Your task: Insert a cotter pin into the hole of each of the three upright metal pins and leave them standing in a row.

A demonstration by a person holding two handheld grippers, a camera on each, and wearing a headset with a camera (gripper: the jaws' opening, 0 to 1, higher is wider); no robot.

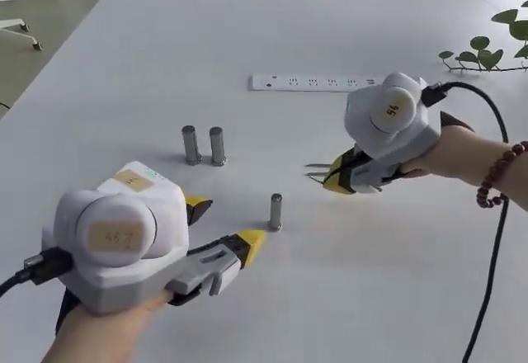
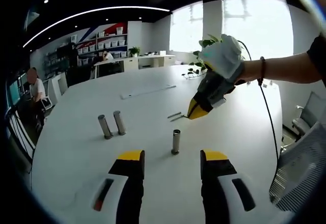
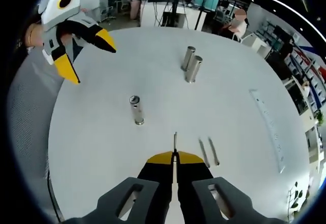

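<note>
Three upright metal pins stand on the white table (image 1: 148, 66): a pair side by side (image 1: 205, 146) and a lone pin (image 1: 275, 212) closer to me. In the left gripper view, my left gripper (image 2: 172, 158) is open, with the lone pin (image 2: 175, 141) just ahead between its jaws. My right gripper (image 3: 175, 158) is shut on a thin cotter pin (image 3: 175, 141) that pokes forward, low over the table. Two loose cotter pins (image 3: 208, 152) lie just right of it. The lone pin (image 3: 136, 110) stands ahead and left of it.
A white power strip (image 1: 313, 82) lies across the far middle of the table. A green plant sprig (image 1: 487, 49) sits at the far right. A black cable (image 1: 495, 239) trails from the right gripper over the table's right side.
</note>
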